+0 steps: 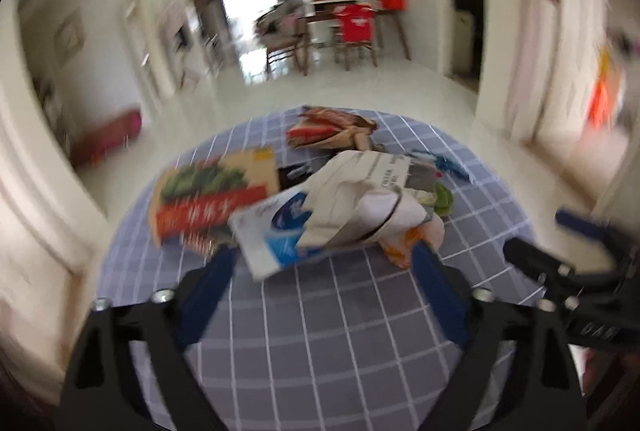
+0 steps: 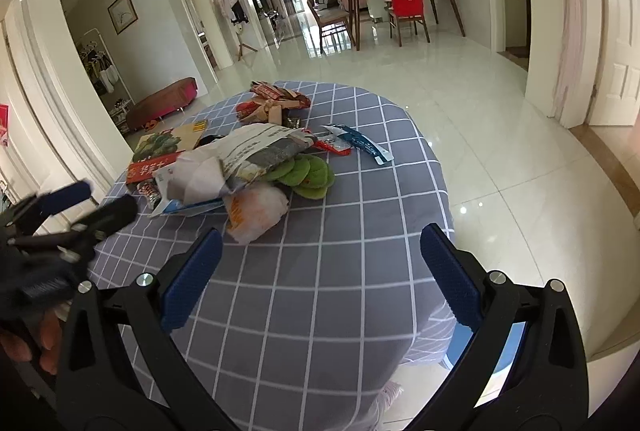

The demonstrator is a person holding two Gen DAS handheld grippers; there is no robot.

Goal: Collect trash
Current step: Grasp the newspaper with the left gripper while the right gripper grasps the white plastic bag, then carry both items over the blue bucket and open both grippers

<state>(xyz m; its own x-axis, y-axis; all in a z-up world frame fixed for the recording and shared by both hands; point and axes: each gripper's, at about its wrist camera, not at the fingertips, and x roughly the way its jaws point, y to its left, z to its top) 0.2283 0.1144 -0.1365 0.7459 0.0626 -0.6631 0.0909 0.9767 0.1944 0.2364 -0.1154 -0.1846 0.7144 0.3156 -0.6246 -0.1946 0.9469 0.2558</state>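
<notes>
A pile of trash lies on the round table's grey checked cloth. In it are a cardboard box with a green picture, a crumpled white paper bag, a blue-and-white packet, a green wrapper, an orange-and-white bag, a blue wrapper and red-brown wrappers. My left gripper is open at the pile's near edge, the packet's corner between its fingertips, untouched. My right gripper hangs open over bare cloth just short of the orange-and-white bag.
The tablecloth edge falls away on the right to a glossy tiled floor. Something blue sits under the table's right side. A red bench stands at the left wall, and a dining table with chairs far behind.
</notes>
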